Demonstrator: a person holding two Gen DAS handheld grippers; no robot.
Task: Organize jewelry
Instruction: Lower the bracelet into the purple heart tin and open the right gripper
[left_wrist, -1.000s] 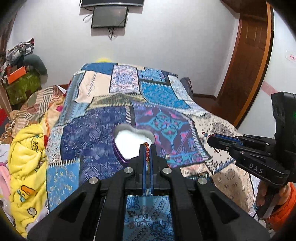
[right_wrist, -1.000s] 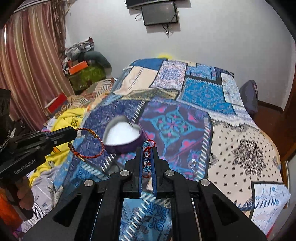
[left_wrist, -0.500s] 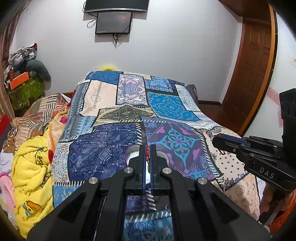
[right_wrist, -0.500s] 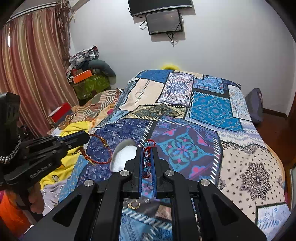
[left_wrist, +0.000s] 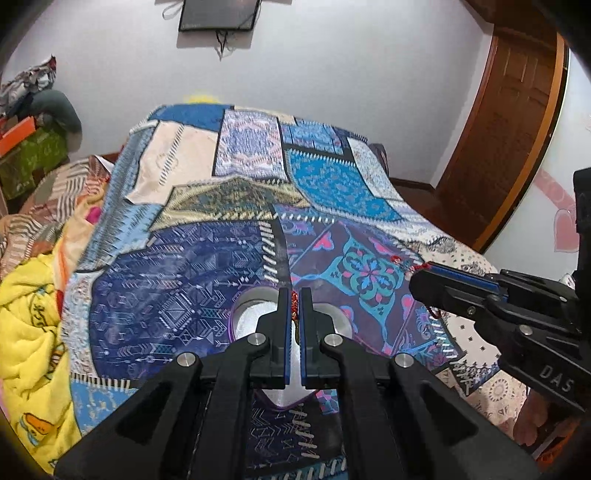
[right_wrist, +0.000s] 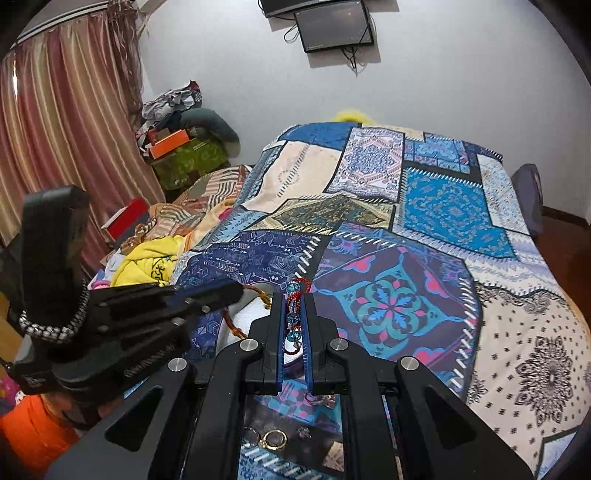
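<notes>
A heart-shaped purple box with a white lining (left_wrist: 255, 314) lies on the patchwork bedspread, mostly hidden behind my grippers; it also shows in the right wrist view (right_wrist: 245, 315). My left gripper (left_wrist: 294, 299) is shut on a red and gold braided bangle (right_wrist: 236, 325) and holds it over the box. My right gripper (right_wrist: 294, 295) is shut on a red cord bracelet with blue beads (right_wrist: 293, 314), just right of the box. It shows from the side in the left wrist view (left_wrist: 417, 280).
Gold rings (right_wrist: 275, 439) and small jewelry pieces (right_wrist: 304, 432) lie on the bedspread under the right gripper. A yellow blanket (left_wrist: 29, 325) is heaped at the left. A wooden door (left_wrist: 506, 129) stands at the right.
Both grippers have moved in over the heart-shaped box with their bracelets. The left gripper now sits directly above the box, and the right gripper is closer to it.
</notes>
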